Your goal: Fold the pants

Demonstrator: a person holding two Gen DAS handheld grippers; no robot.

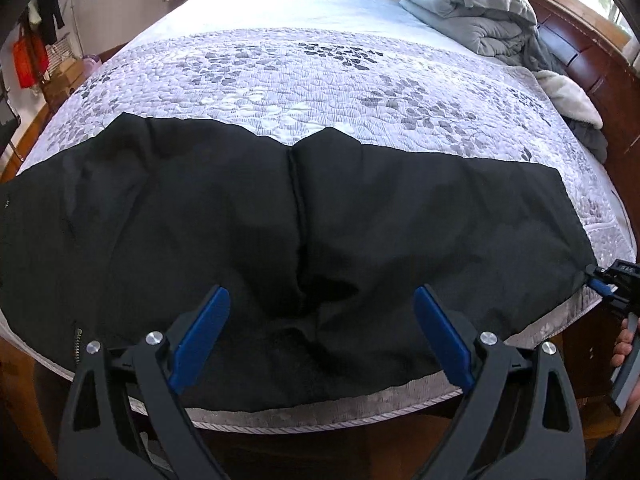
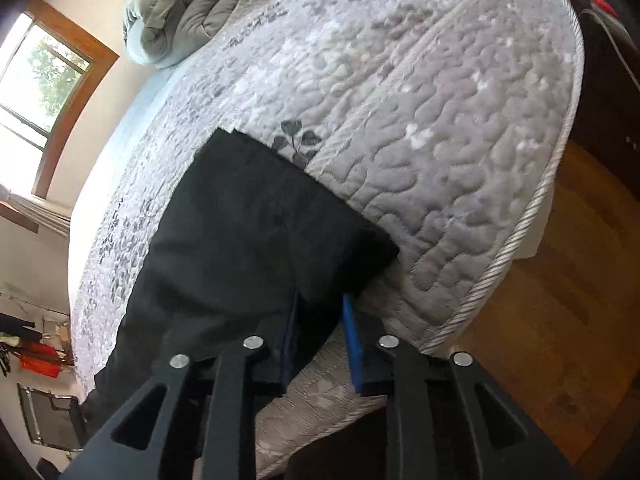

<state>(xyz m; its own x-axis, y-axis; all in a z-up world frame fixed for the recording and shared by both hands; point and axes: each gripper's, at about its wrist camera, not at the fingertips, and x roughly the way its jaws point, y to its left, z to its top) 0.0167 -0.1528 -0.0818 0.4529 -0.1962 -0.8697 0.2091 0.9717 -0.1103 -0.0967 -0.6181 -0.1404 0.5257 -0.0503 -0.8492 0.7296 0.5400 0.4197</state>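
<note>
1. A pair of black fabric pants [image 1: 248,216] lies spread flat across the near edge of a bed covered by a white quilted spread with a grey leaf print [image 1: 312,80]; its waist end is towards the left of the left wrist view, where a small metal zipper [image 1: 78,340] shows.
2. The left gripper [image 1: 322,336], black with blue pads, hovers above the middle of the pants near the bed's front edge. Its jaws stand wide apart, with only cloth lying below them and nothing pinched.
3. The right gripper [image 2: 320,340] is at the leg end of the pants, by the bed's near corner. Its jaws are nearly together with the black hem between the blue pads; whether the pads actually press the cloth I cannot tell.
4. In the left wrist view the same gripper [image 1: 600,280] sits at the pants' right corner, with a person's hand [image 1: 622,346] on its handle.
5. A folded grey duvet [image 1: 472,12] lies at the bed's far end, well apart from the pants.
</note>
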